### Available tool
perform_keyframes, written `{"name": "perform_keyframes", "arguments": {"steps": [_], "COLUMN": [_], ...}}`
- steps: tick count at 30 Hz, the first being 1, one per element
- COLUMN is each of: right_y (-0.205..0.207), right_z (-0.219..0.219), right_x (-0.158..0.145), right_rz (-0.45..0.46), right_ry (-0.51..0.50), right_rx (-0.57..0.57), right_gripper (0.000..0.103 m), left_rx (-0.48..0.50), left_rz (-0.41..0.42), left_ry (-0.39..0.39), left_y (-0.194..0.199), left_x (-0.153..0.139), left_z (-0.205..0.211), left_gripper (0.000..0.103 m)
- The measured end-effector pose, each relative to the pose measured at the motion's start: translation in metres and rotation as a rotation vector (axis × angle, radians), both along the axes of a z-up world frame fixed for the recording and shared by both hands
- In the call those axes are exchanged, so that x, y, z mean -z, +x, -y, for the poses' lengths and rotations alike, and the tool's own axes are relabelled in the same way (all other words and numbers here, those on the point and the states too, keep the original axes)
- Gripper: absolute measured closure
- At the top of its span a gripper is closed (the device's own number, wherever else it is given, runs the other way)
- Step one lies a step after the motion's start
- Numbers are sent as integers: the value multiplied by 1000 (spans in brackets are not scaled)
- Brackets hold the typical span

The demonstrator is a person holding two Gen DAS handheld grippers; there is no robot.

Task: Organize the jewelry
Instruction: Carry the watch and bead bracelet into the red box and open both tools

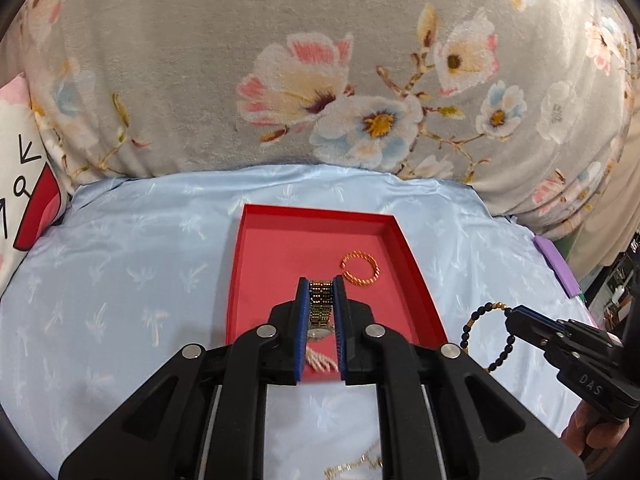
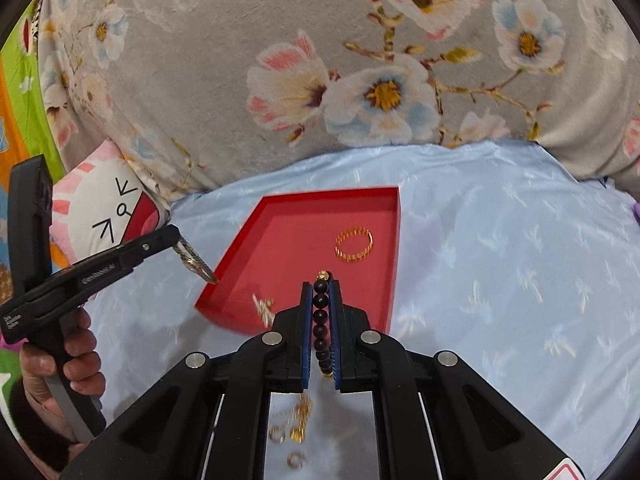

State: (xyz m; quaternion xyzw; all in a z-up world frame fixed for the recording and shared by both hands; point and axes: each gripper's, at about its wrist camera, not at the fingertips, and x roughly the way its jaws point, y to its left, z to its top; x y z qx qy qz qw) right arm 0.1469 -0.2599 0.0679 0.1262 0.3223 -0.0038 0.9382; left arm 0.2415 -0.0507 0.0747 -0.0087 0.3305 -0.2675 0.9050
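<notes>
A red tray [image 1: 276, 248] [image 2: 288, 236] lies on the blue satin cloth. A gold twisted bangle [image 1: 359, 269] [image 2: 354, 247] lies inside it. My left gripper [image 1: 321, 286] is shut on a gold watch [image 1: 320, 308] and holds it above the tray's near part; in the right wrist view it [image 2: 180, 240] hangs at the tray's left rim with the watch [image 2: 195, 263]. My right gripper [image 2: 321, 286] is shut on a black bead bracelet [image 2: 321, 320] just above the tray's near edge; in the left wrist view it [image 1: 514, 316] holds the bracelet [image 1: 476, 320] right of the tray.
A grey floral blanket [image 1: 280, 80] rises behind the cloth. A white and red cartoon pillow [image 2: 100, 208] lies at the left. Loose gold chain and rings [image 2: 296, 432] lie on the cloth under my right gripper. A purple strip [image 1: 558, 268] lies at the right.
</notes>
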Motion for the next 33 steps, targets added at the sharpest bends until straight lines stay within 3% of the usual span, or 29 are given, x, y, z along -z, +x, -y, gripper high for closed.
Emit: {"name": "perform_keyframes", "arguments": {"steps": [11,19,33], "right_y": [74,97,122], "right_z": [6,12,22], "right_x": [35,64,89], "right_rz": [-85,-146,-192], "right_ry": [38,39,34], "right_rx": [-2,18,51], "right_gripper": [96,96,96], "left_rx": [-18,-35,-79], "left_rz": [-98,-129,-162], "left_ry": [-3,35,49], "left_y": [77,100,132], "left_x": [30,56,74], "left_z": [23,35,45], "left_gripper": [92,92,92]}}
